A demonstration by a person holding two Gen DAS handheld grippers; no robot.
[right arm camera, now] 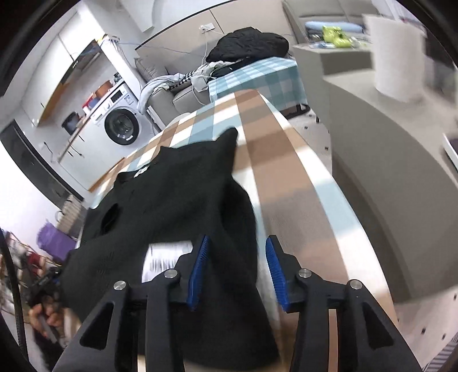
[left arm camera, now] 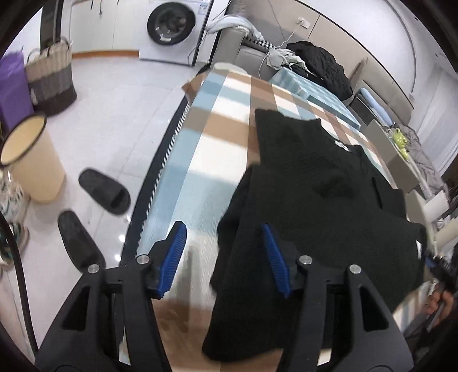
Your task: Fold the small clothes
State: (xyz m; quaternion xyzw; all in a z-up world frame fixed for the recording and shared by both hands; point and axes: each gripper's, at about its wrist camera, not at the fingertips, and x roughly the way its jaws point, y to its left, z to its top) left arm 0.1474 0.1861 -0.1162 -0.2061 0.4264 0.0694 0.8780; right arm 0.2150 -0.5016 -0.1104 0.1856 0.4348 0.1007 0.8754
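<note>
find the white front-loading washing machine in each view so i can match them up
Left wrist: white front-loading washing machine, top centre, on the floor beyond the table's far end.
Right wrist: same machine, left of centre.
Shared landmark: black knitted garment on the checked tablecloth.

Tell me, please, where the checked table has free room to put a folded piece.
Free: the checked cloth between the black garment and the table's floor-side edge, and the far end toward the washing machine. Crowded: the clothes pile beyond the table.
</note>
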